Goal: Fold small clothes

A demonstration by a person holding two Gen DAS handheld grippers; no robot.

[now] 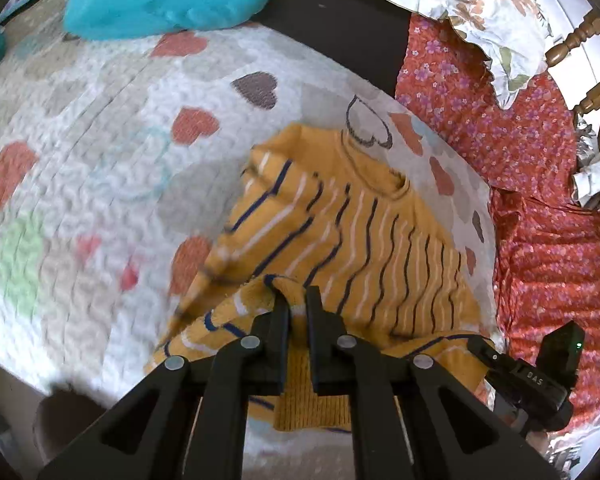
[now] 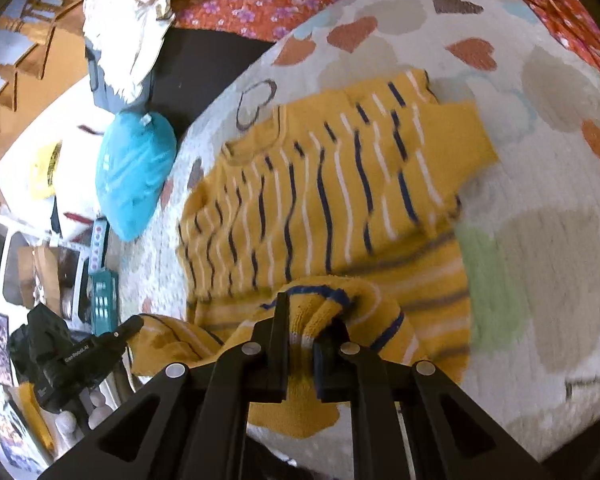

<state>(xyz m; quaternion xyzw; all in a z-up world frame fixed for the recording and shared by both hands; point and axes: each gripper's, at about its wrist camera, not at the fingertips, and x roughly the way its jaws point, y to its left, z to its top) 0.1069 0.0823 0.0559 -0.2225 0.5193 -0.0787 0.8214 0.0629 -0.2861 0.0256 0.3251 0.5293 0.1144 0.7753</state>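
Yellow striped sweater (image 1: 364, 232) lies on a heart-patterned quilt (image 1: 100, 168). The left hand-held gripper (image 1: 298, 300) pinches its hem. The right hand-held gripper (image 2: 312, 312) is clamped on bunched hem too.

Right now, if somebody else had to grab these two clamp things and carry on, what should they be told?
Left gripper: shut on the yellow striped sweater, pinching its hem.
Right gripper: shut on the same hem further along.
The sweater lies on the heart-patterned quilt, collar at the far end, with the hem lifted off it.
Done: hem gripped at two points.
Left: probably carry the hem toward the collar, lay it flat, release.
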